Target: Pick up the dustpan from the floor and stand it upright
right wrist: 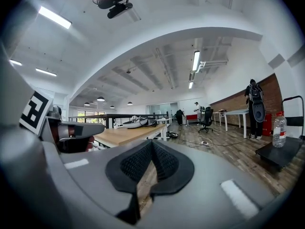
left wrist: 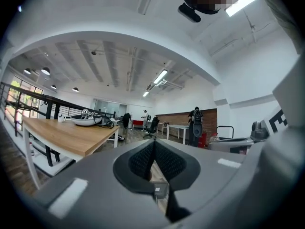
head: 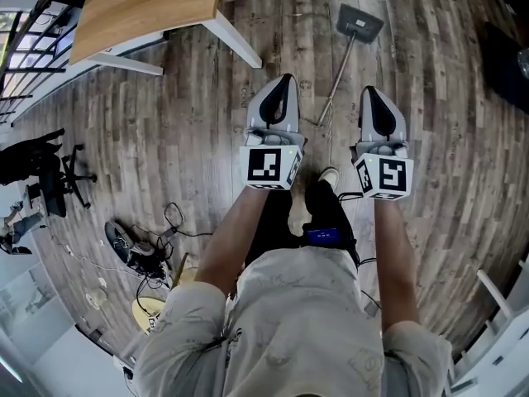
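The dustpan (head: 359, 21) lies flat on the wooden floor at the top of the head view. Its long thin handle (head: 335, 81) runs down-left towards me and ends between my two grippers. My left gripper (head: 286, 79) is held out level to the left of the handle's end, its jaws shut on nothing. My right gripper (head: 368, 90) is held level to the right of the handle, also shut and empty. Both are above the floor, apart from the dustpan. In the left gripper view the left gripper (left wrist: 153, 144) and in the right gripper view the right gripper (right wrist: 151, 144) face across the room; the dustpan is out of sight there.
A wooden table (head: 140, 7) with white legs stands at upper left. A black office chair (head: 50, 172) and a tangle of cables (head: 140, 251) lie to the left. A dark object (head: 508, 56) sits at far right. A water bottle (right wrist: 279, 130) stands on a black platform.
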Motion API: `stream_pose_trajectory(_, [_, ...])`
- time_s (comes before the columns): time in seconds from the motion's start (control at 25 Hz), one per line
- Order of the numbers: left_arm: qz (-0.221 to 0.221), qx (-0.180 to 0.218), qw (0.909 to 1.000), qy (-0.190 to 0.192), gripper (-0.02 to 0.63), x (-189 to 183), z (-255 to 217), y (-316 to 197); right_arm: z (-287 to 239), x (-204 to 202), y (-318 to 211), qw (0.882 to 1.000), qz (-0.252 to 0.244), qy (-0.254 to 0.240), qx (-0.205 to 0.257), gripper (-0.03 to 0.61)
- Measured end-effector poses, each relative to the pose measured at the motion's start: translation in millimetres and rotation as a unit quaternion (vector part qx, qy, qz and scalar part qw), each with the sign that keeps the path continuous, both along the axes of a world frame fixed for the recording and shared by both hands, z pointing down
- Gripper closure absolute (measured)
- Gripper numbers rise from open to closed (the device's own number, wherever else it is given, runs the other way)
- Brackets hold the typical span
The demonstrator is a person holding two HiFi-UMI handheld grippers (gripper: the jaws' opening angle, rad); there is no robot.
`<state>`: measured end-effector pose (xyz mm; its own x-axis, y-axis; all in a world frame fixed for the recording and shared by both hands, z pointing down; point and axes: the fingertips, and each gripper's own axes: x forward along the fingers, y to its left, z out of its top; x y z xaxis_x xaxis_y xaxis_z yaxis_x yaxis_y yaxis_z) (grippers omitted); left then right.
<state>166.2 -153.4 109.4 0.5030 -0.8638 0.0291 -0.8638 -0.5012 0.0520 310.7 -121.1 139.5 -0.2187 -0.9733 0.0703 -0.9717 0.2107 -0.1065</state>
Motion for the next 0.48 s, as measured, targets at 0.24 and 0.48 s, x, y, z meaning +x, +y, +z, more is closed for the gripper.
stream_pose_trajectory(0.24, [0.008, 0.006, 0.9999, 0.012, 0.594, -103.7, 219.3, -51.1, 217.7, -113.5, -39.6, 1.000, -0.011, 0.021, -0.006, 0.572])
stream_pose_trajectory(0.48, [0.013, 0.014, 0.9995, 0.023, 0.594, -163.5, 508.1, -115.0, 505.7, -175.0, -106.7, 1.000, -0.003, 0.028, 0.003, 0.572])
